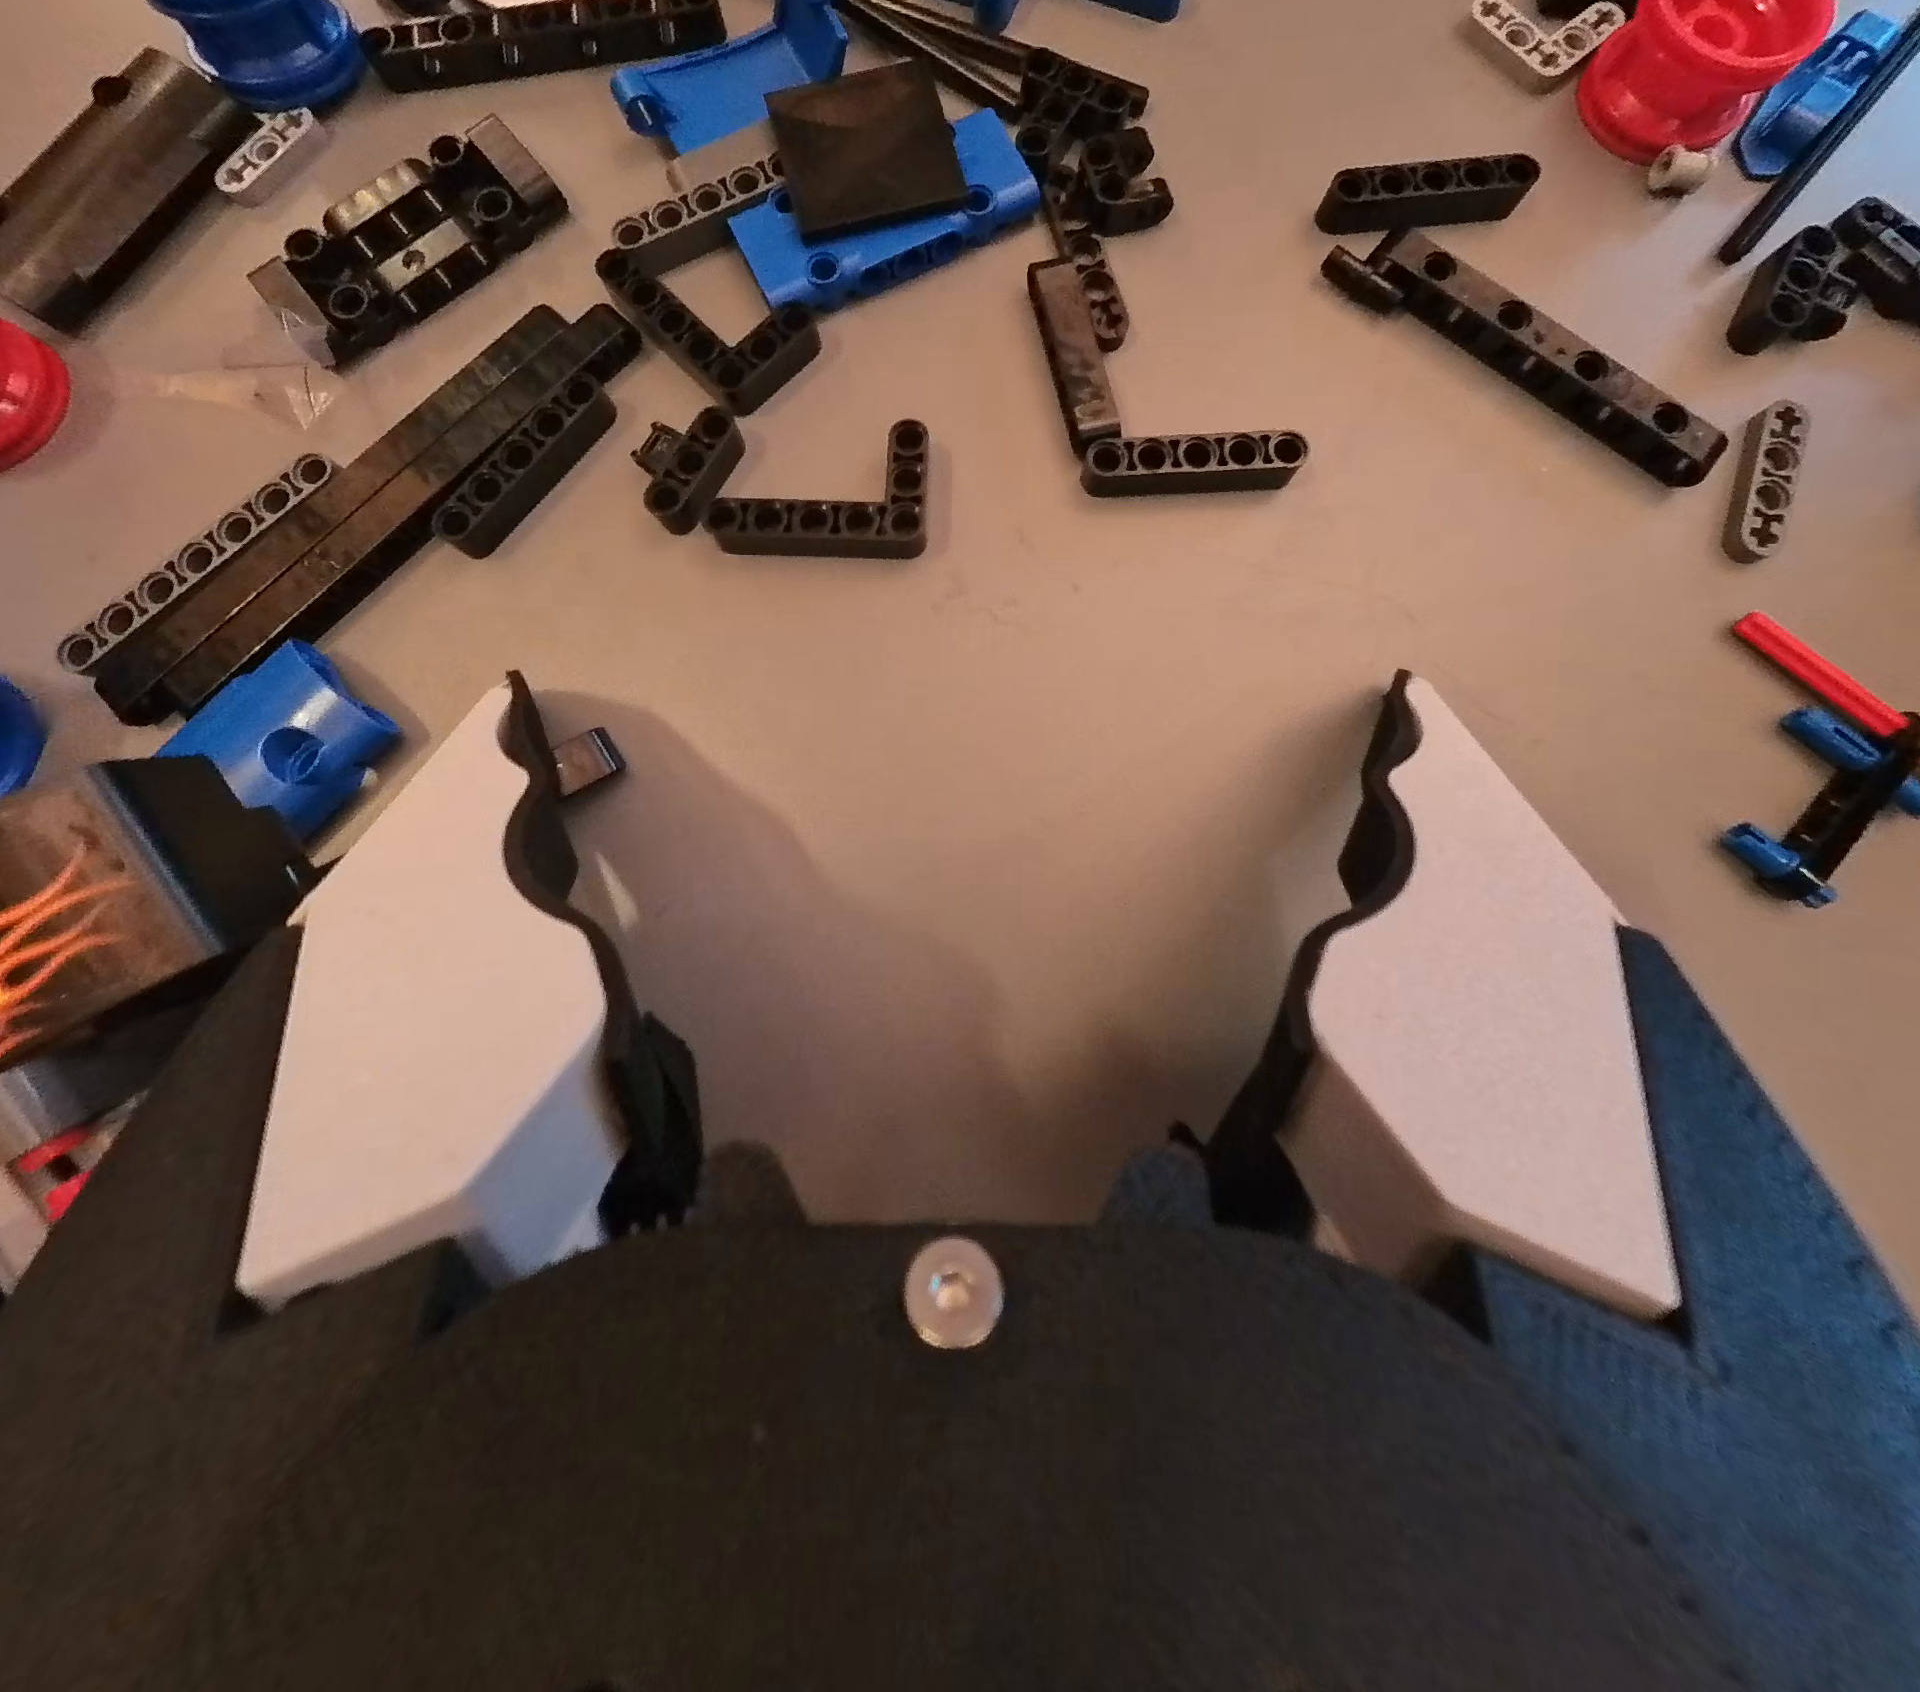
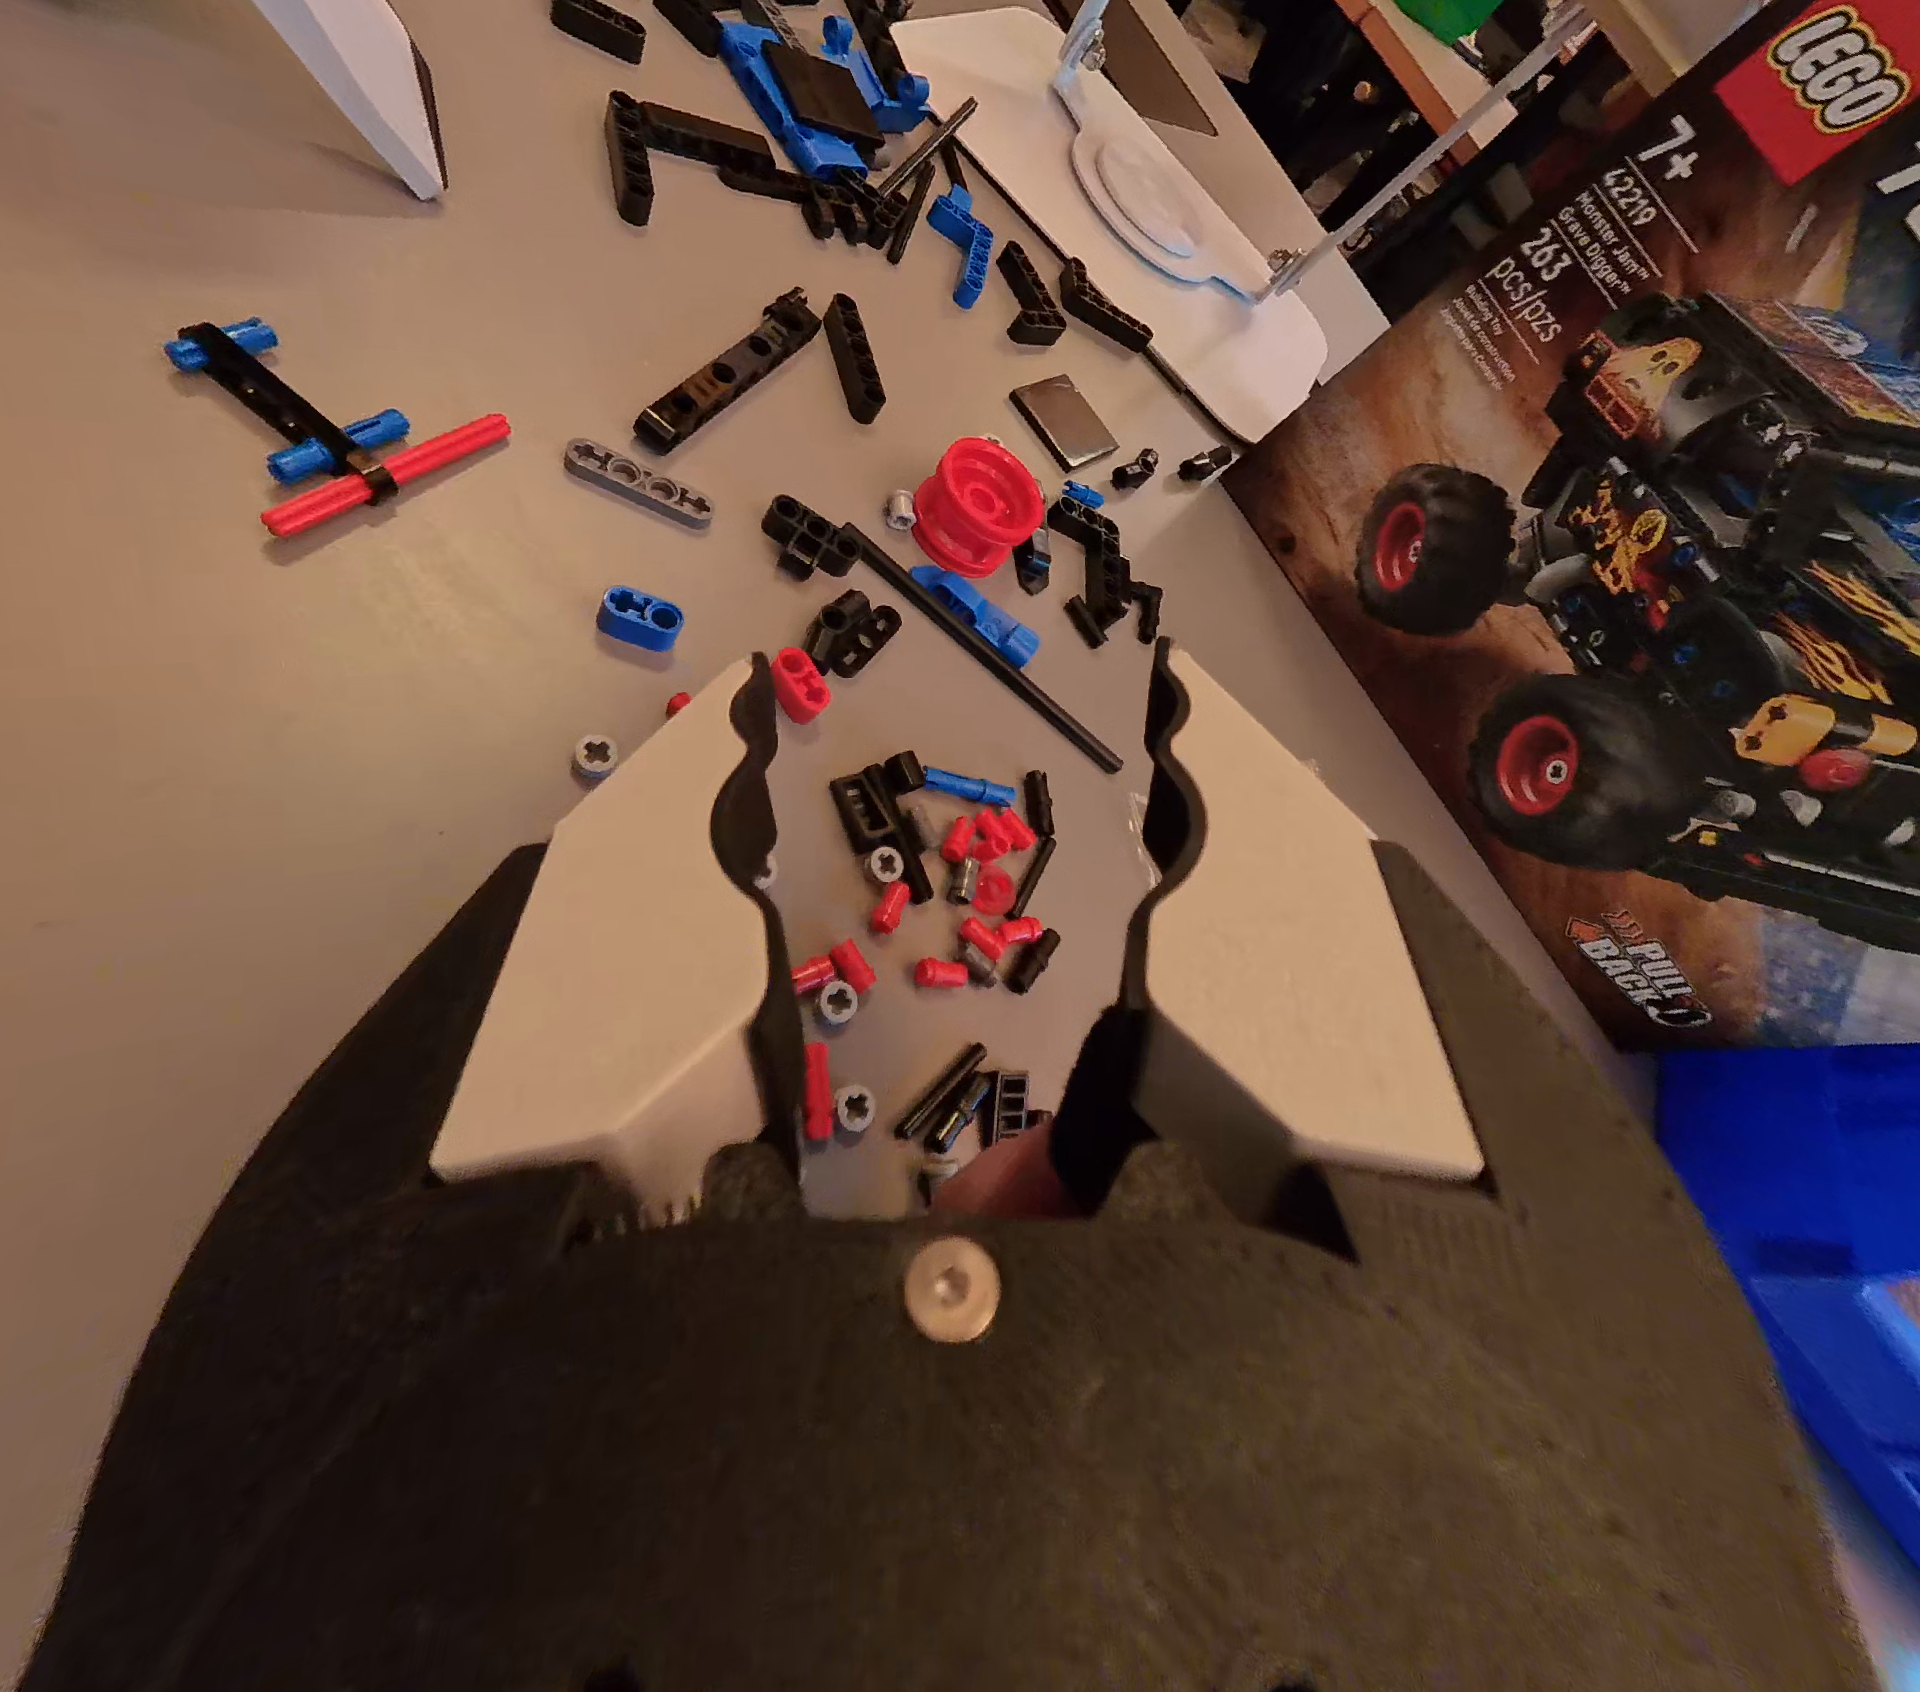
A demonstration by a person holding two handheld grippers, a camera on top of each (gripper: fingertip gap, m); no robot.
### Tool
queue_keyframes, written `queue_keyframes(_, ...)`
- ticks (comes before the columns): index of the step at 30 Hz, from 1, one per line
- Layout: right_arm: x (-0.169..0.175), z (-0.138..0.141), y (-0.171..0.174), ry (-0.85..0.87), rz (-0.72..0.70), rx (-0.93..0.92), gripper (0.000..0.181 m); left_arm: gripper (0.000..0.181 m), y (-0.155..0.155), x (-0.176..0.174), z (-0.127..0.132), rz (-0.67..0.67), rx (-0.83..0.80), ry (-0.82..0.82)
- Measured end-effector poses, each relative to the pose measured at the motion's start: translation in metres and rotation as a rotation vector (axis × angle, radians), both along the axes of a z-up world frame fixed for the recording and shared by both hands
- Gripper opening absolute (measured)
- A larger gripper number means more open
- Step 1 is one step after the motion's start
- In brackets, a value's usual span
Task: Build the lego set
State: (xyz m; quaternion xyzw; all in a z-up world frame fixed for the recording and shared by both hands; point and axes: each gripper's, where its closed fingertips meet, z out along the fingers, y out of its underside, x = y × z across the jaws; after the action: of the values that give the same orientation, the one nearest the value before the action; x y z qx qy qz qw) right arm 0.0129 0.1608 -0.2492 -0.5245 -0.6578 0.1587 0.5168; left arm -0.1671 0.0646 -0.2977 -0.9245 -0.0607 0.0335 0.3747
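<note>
Both grippers, left [image 1: 956,686] and right [image 2: 961,666], gape empty; the tiny red plastic pins [image 2: 987,837] look light and slippery, so pinch across the middle.

The left gripper [image 1: 956,697] hangs low over the table, fingers spread wide with nothing between them. The right gripper [image 2: 961,676] hovers tilted near the table's right edge, fingers parted, also empty.

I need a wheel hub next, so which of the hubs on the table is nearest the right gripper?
The red hub lying just beyond the right gripper, beside the long black axle. It's the only hub in the right wrist view.
</note>
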Motion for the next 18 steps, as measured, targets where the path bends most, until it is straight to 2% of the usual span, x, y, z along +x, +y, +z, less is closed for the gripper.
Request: queue_keyframes(18,0.004,0.014,-0.005,0.062,0.031,-0.004,0.070,0.148,0.000,0.000,0.000,0.000,0.000,0.000)
